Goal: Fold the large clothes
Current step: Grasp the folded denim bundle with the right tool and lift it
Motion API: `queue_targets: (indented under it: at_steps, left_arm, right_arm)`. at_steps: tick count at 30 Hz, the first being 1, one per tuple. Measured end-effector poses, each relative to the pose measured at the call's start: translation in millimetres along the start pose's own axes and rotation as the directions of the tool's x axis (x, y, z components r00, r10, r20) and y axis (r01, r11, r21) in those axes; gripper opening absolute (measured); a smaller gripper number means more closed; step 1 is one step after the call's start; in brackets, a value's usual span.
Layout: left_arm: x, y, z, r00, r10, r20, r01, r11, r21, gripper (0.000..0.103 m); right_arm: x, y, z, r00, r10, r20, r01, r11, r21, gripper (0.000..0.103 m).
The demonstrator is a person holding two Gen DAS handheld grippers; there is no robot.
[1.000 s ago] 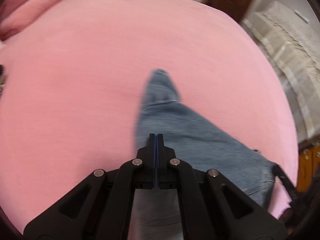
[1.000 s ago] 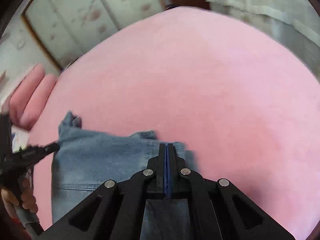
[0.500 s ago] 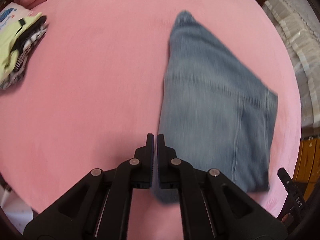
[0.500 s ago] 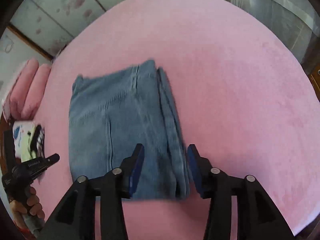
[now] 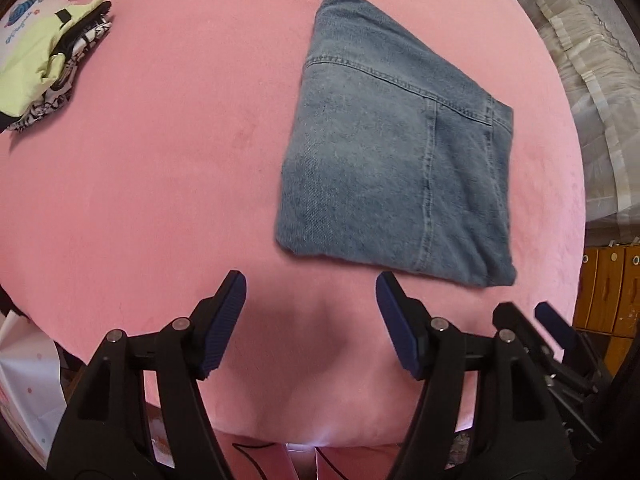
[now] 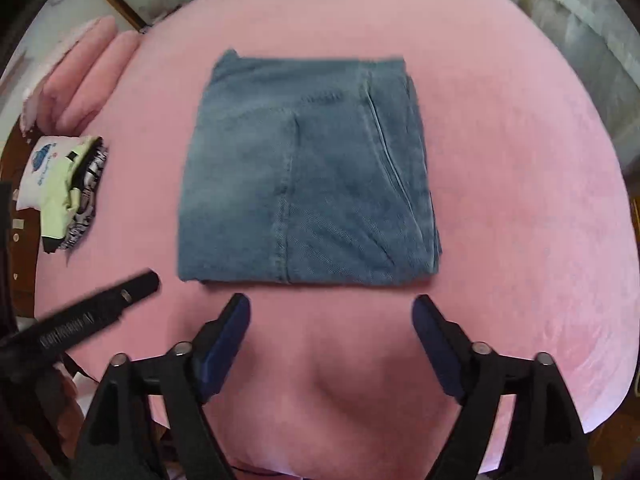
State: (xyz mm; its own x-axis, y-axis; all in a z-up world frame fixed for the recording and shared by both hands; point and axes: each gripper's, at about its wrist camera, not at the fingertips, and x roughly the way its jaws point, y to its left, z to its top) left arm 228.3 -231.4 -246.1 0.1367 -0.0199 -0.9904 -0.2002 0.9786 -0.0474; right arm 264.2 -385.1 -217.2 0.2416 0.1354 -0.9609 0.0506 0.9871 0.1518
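Folded blue jeans (image 5: 396,160) (image 6: 308,172) lie flat as a compact rectangle on the pink bed cover (image 5: 160,180) (image 6: 520,200). My left gripper (image 5: 310,292) hangs above the cover near the jeans' front edge, its jaws opening with nothing between them. My right gripper (image 6: 332,312) hovers just in front of the jeans, its jaws also opening wide and empty. In the left wrist view the right gripper's fingers (image 5: 552,320) show at the lower right. The left gripper's finger (image 6: 120,296) shows at the left of the right wrist view.
A stack of folded clothes, yellow-green on top (image 5: 44,60) (image 6: 68,188), sits at the bed's left side near pink pillows (image 6: 88,72). A cream covered piece of furniture (image 5: 592,100) and wooden drawers (image 5: 608,288) stand to the right of the bed. The bed's front edge is just below the grippers.
Both grippers let go of the jeans, opened, and pulled back and up from them. The jeans now lie folded flat on the cover.
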Motion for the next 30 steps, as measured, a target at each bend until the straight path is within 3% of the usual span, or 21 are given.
queue_targets:
  at_steps: [2, 6, 12, 16, 21, 24, 27, 30]
  left_arm:
    - [-10, -3, -3, 1.000, 0.008, 0.013, -0.009, 1.000, 0.003, 0.066]
    - [-28, -6, -4, 0.999, 0.026, 0.035, -0.026, 1.000, 0.016, 0.079]
    - [-54, -12, -3, 0.998, 0.034, 0.060, -0.038, 0.997, 0.068, 0.080]
    - [-62, -15, 0, 0.996, 0.049, 0.070, -0.055, 0.994, 0.089, 0.080]
    - [-47, -15, 6, 0.998, 0.042, 0.036, -0.046, 0.994, 0.094, 0.080]
    - [-26, -13, 13, 0.999, 0.039, 0.001, -0.039, 0.995, 0.090, 0.080]
    - [0, -7, 25, 0.999, 0.021, -0.040, -0.018, 0.997, 0.079, 0.080]
    - [29, 1, 47, 0.997, -0.040, -0.069, 0.046, 0.996, 0.076, 0.080]
  right_arm:
    - [-9, 1, 2, 1.000, 0.005, 0.005, -0.005, 1.000, -0.005, 0.092]
    - [-22, 2, 9, 1.000, 0.002, -0.004, -0.002, 1.000, -0.020, 0.097]
    - [-36, 5, 17, 1.000, -0.025, 0.014, 0.026, 0.999, -0.043, 0.099]
    - [-36, -4, 21, 1.000, 0.017, -0.004, -0.017, 1.000, 0.012, 0.099]
    - [-18, -13, 25, 0.999, 0.022, -0.040, -0.021, 0.999, 0.038, 0.100]
    - [3, -30, 29, 0.991, 0.108, -0.080, -0.100, 0.990, 0.100, 0.099]
    - [36, -50, 39, 0.971, 0.190, -0.147, -0.169, 0.975, 0.141, 0.099]
    - [75, -74, 55, 0.944, 0.250, -0.218, -0.215, 0.961, 0.171, 0.099]
